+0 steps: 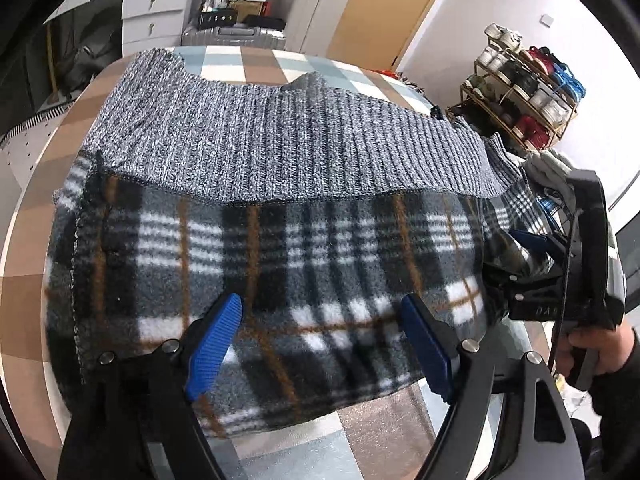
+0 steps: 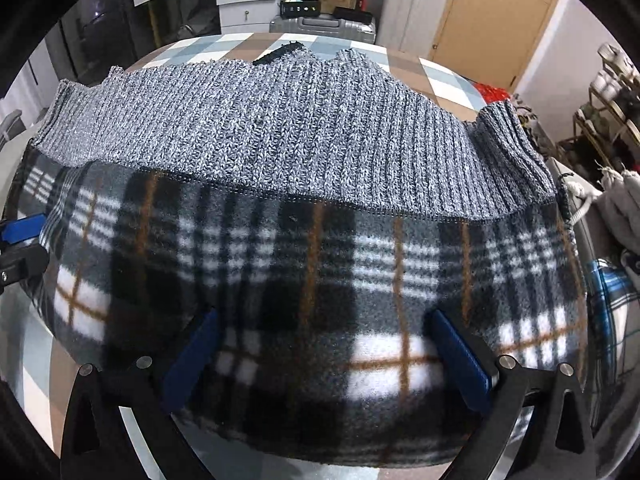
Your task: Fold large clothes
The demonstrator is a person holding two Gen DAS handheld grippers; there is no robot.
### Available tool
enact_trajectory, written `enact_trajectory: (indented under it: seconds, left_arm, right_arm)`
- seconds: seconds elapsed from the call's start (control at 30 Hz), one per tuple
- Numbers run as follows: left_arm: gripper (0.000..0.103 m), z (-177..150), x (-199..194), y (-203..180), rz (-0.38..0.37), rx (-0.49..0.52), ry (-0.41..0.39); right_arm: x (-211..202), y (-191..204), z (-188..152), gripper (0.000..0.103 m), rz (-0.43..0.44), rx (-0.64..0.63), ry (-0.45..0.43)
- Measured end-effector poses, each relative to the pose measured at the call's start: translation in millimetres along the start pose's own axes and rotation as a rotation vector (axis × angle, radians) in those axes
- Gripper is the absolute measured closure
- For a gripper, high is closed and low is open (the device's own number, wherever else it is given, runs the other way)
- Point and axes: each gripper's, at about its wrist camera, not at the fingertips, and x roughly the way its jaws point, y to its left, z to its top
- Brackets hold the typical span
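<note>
A large garment lies spread on the checked table point(image 1: 28, 240). Its grey ribbed knit side point(image 1: 260, 132) is at the back and its plaid fleece lining point(image 1: 320, 248) faces up in front. My left gripper point(image 1: 320, 320) hovers open over the near part of the fleece, its blue pads wide apart and gripping nothing. At the garment's right edge a hand point(image 1: 596, 348) holds my right gripper. In the right wrist view, the right gripper point(image 2: 326, 354) stands open over the plaid lining point(image 2: 320, 264), below the knit band point(image 2: 280, 136).
A wooden rack with shoes point(image 1: 528, 88) stands by the white wall at the right. Drawers point(image 1: 152, 12), a silver suitcase point(image 1: 236, 36) and white cabinets point(image 1: 320, 4) stand behind the table. A pile of light clothes point(image 2: 624, 216) lies at the right.
</note>
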Motion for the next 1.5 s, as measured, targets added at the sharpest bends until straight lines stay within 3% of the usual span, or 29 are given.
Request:
enact_trajectory:
  seconds: [0.1, 0.2, 0.3, 0.4, 0.47, 0.63, 0.87, 0.93, 1.07, 1.23, 1.3, 1.4, 1.5]
  left_arm:
    - [0.025, -6.6, -6.3, -3.5, 0.002, 0.033, -0.020]
    - [0.025, -8.1, -5.4, -6.1, 0.008, 0.043, -0.024]
    - [0.025, -4.9, -2.7, -6.6, 0.012, 0.022, -0.023]
    - [0.025, -6.2, -2.5, -6.9, 0.021, -0.008, -0.032]
    - [0.025, -6.9, -2.7, -7.7, 0.027, -0.016, -0.039]
    - [0.025, -7.3, 0.5, -12.4, 0.042, 0.020, -0.037]
    - [0.024, -6.9, 0.7, -11.6, 0.036, 0.023, -0.033]
    - [0.024, -7.6, 0.1, -11.9, 0.036, 0.027, -0.035]
    - [0.024, -9.8, -1.3, -11.9, 0.029, 0.035, -0.037]
    - [0.024, -7.2, -3.3, -14.1, 0.047, 0.025, -0.030]
    - [0.024, -6.4, -6.0, -16.6, 0.069, 0.017, -0.031]
    - [0.024, -8.0, -9.6, -17.6, 0.094, 0.021, -0.048]
    - [0.024, -9.7, -13.3, -11.7, 0.124, 0.015, -0.064]
  right_arm:
    - [-6.0, -2.3, 20.2, 0.000, 0.026, -0.032, 0.077]
    - [-44.4, -2.6, 45.0, 0.000, 0.121, 0.010, -0.016]
    - [-62.2, 22.3, 69.1, 0.000, 0.200, -0.040, -0.049]
    - [-55.0, 56.0, 84.4, 0.000, 0.149, -0.131, -0.069]
    - [-31.6, 71.1, 95.5, 0.000, 0.143, -0.160, -0.013]
    - [15.5, 79.5, 82.7, 0.000, 0.132, -0.140, 0.090]
    - [15.6, 84.2, 69.2, 0.000, 0.093, -0.136, 0.052]
    - [-1.4, 71.2, 69.9, 0.001, 0.165, -0.089, 0.012]
    - [-56.7, 17.8, 56.0, 0.000, 0.287, 0.080, -0.194]
    - [-109.9, -38.6, 10.9, 0.000, 0.259, 0.126, -0.425]
    - [-108.1, -52.9, -1.6, 0.000, 0.214, 0.115, -0.428]
    - [-83.6, -62.2, -10.8, 0.000, 0.131, 0.082, -0.323]
    - [-56.3, -74.8, -18.5, 0.000, 0.163, 0.123, -0.229]
